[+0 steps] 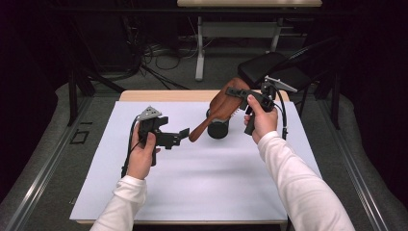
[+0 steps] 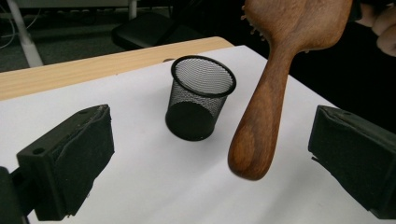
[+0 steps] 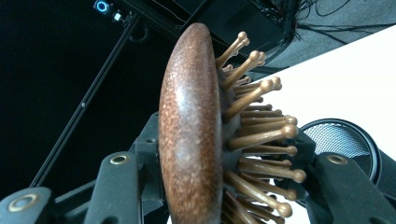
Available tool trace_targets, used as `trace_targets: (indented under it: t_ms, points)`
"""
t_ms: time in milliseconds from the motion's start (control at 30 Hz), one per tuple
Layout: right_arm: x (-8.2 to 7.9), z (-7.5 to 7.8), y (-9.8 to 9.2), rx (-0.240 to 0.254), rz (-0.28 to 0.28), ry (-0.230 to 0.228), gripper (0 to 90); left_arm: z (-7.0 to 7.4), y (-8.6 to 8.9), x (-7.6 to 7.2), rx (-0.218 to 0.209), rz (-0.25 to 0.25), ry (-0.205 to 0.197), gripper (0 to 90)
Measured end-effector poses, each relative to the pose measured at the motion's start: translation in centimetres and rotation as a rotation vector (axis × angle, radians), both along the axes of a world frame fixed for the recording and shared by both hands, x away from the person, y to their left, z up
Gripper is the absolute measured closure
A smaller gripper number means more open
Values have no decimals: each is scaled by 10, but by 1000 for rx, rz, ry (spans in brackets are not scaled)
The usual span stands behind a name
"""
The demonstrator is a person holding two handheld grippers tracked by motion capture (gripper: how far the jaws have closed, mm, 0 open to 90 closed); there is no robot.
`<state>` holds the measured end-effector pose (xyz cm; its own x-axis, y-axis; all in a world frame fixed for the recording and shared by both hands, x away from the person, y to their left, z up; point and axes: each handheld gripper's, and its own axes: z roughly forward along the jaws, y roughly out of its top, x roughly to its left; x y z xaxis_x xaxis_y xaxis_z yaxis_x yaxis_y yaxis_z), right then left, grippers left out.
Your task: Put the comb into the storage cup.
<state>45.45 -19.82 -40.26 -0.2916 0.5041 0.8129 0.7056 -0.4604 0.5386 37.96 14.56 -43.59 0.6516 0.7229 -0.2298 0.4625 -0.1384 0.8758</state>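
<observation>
A brown wooden hairbrush (image 1: 217, 108) hangs tilted above the white mat (image 1: 202, 178), head up at the right, handle down to the left. My right gripper (image 1: 236, 94) is shut on the brush head (image 3: 189, 130), with the wooden bristles (image 3: 261, 140) pointing to one side. Under the brush stands a black mesh cup (image 1: 218, 128), upright and empty (image 2: 201, 95). My left gripper (image 1: 182, 135) is open at the handle's tip. In the left gripper view the handle end (image 2: 254, 149) sits between the wide pads (image 2: 74, 158) without touching them.
The mat covers a wooden table (image 1: 163, 95). A black chair (image 1: 274, 67) stands behind the table's far right corner, a white-legged desk (image 1: 240, 29) farther back, and cables (image 1: 154, 57) lie on the floor.
</observation>
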Motion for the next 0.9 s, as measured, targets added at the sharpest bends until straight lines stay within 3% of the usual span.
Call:
trace_targets:
  t_ms: [400, 900]
  points:
    - [2, 5, 1, -12, -12, -9, 470, 3, 12, 1, -45, 21, -2, 3]
    - [8, 13, -6, -31, -67, -24, 470, -4, 14, 1, -35, 30, 16, 3]
